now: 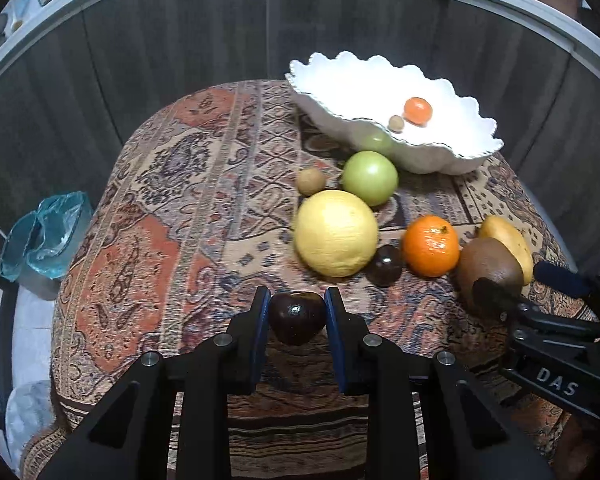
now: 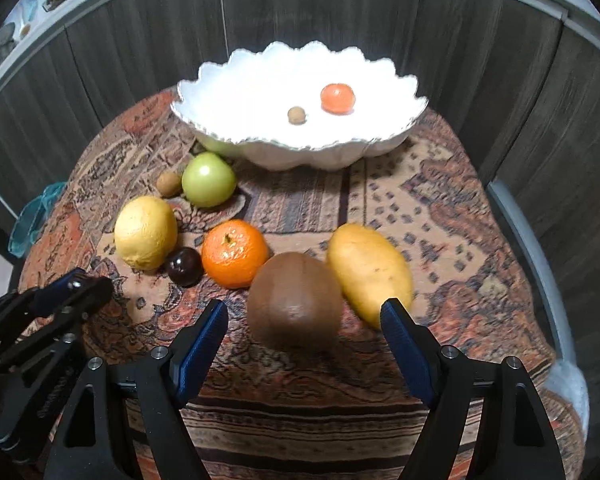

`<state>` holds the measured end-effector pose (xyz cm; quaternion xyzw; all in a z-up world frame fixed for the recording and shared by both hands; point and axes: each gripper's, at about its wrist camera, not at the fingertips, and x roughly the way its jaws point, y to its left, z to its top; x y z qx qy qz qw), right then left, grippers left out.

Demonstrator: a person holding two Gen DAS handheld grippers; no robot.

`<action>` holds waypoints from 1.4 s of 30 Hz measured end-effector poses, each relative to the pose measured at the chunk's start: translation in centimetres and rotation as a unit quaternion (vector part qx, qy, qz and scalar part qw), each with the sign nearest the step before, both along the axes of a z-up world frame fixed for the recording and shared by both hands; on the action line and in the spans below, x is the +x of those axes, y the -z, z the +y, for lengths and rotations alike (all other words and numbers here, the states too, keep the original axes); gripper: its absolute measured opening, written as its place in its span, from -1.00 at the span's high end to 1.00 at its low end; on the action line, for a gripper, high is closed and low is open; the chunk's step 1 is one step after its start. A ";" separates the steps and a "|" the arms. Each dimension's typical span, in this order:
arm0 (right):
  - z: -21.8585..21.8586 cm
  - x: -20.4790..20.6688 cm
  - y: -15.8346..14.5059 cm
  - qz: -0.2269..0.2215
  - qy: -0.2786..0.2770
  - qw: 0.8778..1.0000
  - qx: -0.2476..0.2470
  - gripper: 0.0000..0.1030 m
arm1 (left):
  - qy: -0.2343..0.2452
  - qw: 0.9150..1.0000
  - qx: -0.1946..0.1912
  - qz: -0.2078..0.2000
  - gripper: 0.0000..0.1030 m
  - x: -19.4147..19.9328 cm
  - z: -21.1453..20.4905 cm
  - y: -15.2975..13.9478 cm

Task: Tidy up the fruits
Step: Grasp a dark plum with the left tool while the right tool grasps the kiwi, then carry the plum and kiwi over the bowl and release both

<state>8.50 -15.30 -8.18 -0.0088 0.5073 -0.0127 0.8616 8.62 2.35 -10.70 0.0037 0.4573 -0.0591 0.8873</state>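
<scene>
Left gripper (image 1: 297,312) pinching dark plum (image 1: 297,318) near the table's front edge, right gripper (image 2: 304,320) spread around kiwi (image 2: 294,302), scalloped white bowl (image 2: 236,80) holding tangerine (image 2: 337,98) and small brown fruit (image 2: 297,115).

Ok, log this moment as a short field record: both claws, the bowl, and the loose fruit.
left claw: shut on dark plum
right claw: open, fingers either side of the brown kiwi, not touching
white bowl: holds small orange fruit and small tan fruit
loose on patterned cloth: yellow citrus, green apple, tangerine, second dark plum, yellow mango, small tan ball
</scene>
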 end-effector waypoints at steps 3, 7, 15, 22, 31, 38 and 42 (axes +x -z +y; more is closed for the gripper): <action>0.0 0.5 0.8 0.016 0.011 1.000 0.009 -0.49 | -0.003 1.000 -0.003 -0.001 0.47 0.1 0.4 0.1; 0.0 1.6 1.9 0.041 0.022 0.999 0.022 -0.31 | -0.003 1.000 -0.008 0.000 0.47 0.2 0.6 0.2; -0.3 2.7 2.9 0.045 0.037 0.998 0.022 -0.12 | -0.001 1.000 -0.010 0.000 0.47 0.3 0.4 0.1; -0.7 2.4 2.8 0.043 0.033 0.998 0.028 -0.10 | 0.002 1.000 -0.008 -0.003 0.47 0.3 0.1 -0.3; -0.9 1.4 1.5 0.026 0.027 0.998 0.041 -0.10 | 0.009 1.000 -0.008 -0.011 0.47 0.3 -0.7 -1.3; -1.0 0.9 -0.6 0.001 0.025 0.999 0.043 -0.10 | 0.019 0.999 -0.011 -0.024 0.47 0.8 -1.6 -2.8; -1.2 0.9 -2.1 -0.016 0.024 0.999 0.046 -0.10 | 0.027 0.999 -0.016 -0.034 0.47 1.3 -2.3 -4.1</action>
